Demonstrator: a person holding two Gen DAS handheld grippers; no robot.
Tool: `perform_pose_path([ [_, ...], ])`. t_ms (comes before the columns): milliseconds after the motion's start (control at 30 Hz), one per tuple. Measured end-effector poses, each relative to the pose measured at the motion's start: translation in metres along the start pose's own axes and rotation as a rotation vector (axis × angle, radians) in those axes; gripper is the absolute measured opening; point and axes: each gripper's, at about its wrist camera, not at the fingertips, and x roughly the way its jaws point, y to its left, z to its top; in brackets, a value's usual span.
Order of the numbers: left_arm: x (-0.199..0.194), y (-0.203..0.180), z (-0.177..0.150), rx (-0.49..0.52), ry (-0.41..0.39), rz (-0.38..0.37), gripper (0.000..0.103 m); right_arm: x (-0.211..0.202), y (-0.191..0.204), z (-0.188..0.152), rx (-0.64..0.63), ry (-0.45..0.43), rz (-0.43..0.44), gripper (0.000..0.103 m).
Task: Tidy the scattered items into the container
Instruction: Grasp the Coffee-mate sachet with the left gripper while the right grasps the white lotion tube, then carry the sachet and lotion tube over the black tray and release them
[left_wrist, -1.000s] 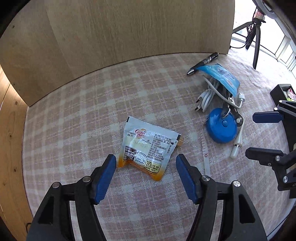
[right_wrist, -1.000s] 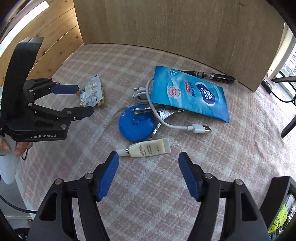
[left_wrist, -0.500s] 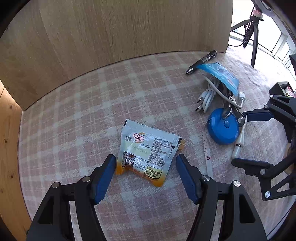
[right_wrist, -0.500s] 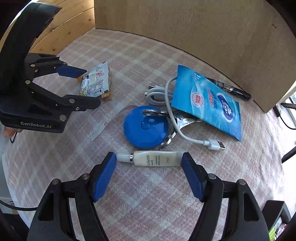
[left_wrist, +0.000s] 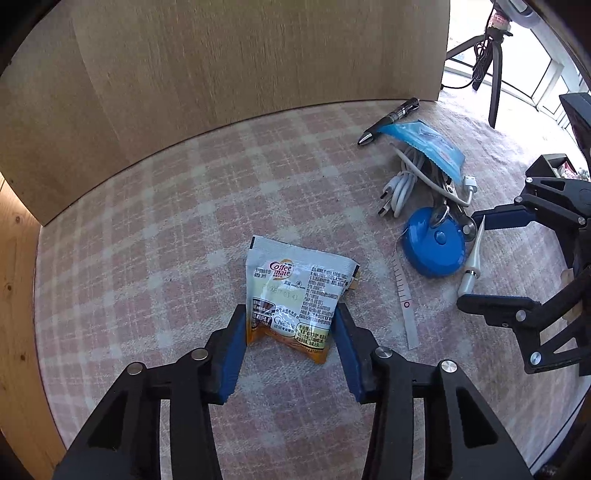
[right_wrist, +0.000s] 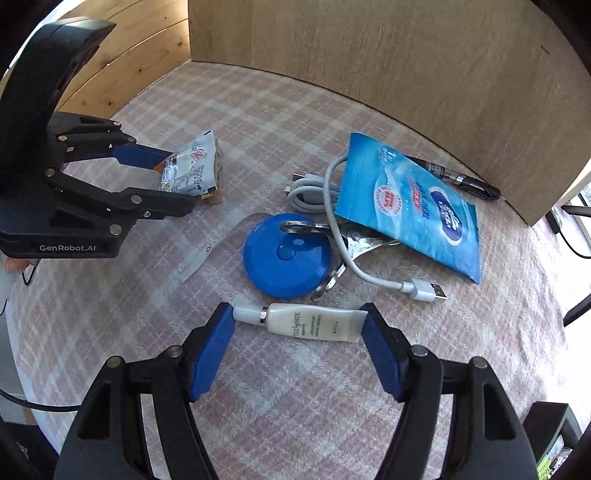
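Since the earlier frame, the left gripper (left_wrist: 291, 328) has been closed onto the creamer sachet (left_wrist: 297, 291) on the checked tablecloth (left_wrist: 155, 236). The cream tube (right_wrist: 314, 326) is bracketed lengthwise by the spread right gripper (right_wrist: 297, 332).

Left tongs (left_wrist: 290, 328) just closed — pinching creamer sachet (left_wrist: 295, 291).

Home-ish recording setup: plaid tablecloth (left_wrist: 184, 229), wood panels (left_wrist: 221, 74), tripod (left_wrist: 491, 55).
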Motion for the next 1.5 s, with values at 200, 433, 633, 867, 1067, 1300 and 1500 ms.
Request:
perform_pose_path([
  [200,-0.011,0.012,-0.007,-0.043,-0.009,0.015,0.041,-0.011,-0.007,-0.001,0.045,-0.015,0.022,0.068],
  [433,-0.042,0.032,-0.010,-0.096,-0.047,0.057,0.041,-0.050,-0.021,-0.004,0.103,-0.065,0.016,0.068],
  [633,-0.067,0.017,-0.004,-0.086,-0.082,0.048,0.041,-0.092,-0.030,-0.023,0.187,-0.087,-0.012,0.068],
  [867,-0.081,-0.051,0.017,-0.004,-0.118,-0.035,0.041,-0.152,-0.048,-0.072,0.315,-0.117,-0.071,0.068],
  [1067,-0.093,-0.132,0.035,0.110,-0.139,-0.133,0.041,-0.202,-0.082,-0.124,0.462,-0.167,-0.145,0.068],
  [1300,-0.103,-0.238,0.055,0.264,-0.168,-0.227,0.041,-0.246,-0.131,-0.205,0.638,-0.174,-0.261,0.068],
  [1500,-0.108,-0.316,0.067,0.367,-0.168,-0.276,0.041,-0.272,-0.174,-0.258,0.764,-0.176,-0.338,0.068],
])
